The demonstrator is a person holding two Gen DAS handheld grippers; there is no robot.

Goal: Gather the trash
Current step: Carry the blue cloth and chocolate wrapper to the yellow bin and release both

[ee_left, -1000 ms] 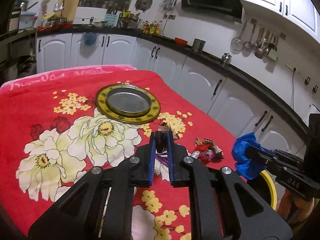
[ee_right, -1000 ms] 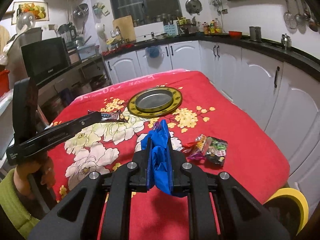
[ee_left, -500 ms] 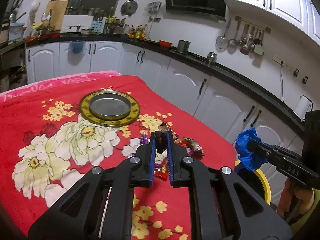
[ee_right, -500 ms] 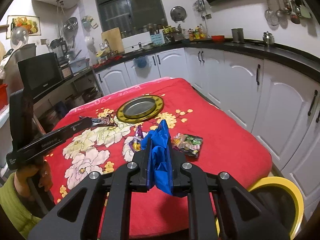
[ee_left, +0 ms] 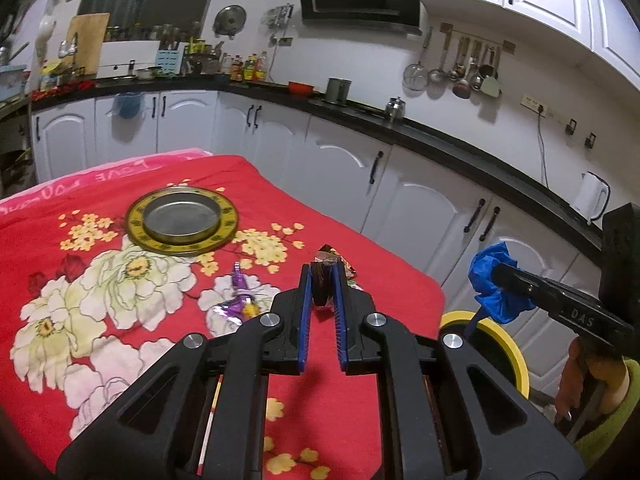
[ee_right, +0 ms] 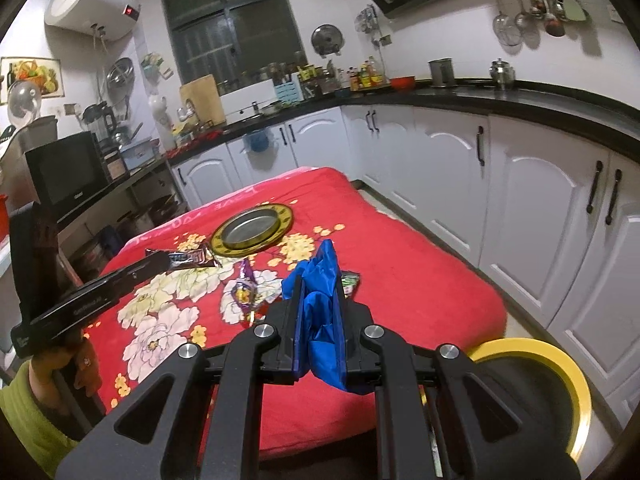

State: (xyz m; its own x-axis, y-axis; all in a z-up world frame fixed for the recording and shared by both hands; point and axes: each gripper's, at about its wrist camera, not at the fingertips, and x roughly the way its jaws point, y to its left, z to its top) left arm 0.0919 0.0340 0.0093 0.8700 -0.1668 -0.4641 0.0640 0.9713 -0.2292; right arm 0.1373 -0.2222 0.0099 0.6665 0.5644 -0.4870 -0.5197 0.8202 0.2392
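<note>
My left gripper (ee_left: 323, 280) is shut on a brown candy wrapper (ee_left: 322, 292), held above the red flowered tablecloth (ee_left: 120, 184) near its right edge. In the right wrist view that same wrapper (ee_right: 188, 258) sticks out flat from the left gripper (ee_right: 160, 263). My right gripper (ee_right: 318, 284) is shut on a crumpled blue plastic piece (ee_right: 320, 320), and the left wrist view shows that blue piece (ee_left: 496, 284) hanging over a yellow-rimmed bin (ee_left: 508, 344). The bin (ee_right: 560, 376) stands on the floor at the table's corner. A purple wrapper (ee_right: 244, 290) and a green wrapper (ee_right: 351, 282) lie on the cloth.
A gold-rimmed metal plate (ee_left: 182, 220) sits toward the far end of the table. White cabinets (ee_right: 512, 184) under a black counter run along the right. A person's hand and green sleeve (ee_right: 36, 392) hold the left tool. A microwave (ee_right: 64, 172) stands at the left.
Both grippers have drawn back and to the right, off the table's middle and toward its corner, each with its wrapper. The yellow bin has come further into view.
</note>
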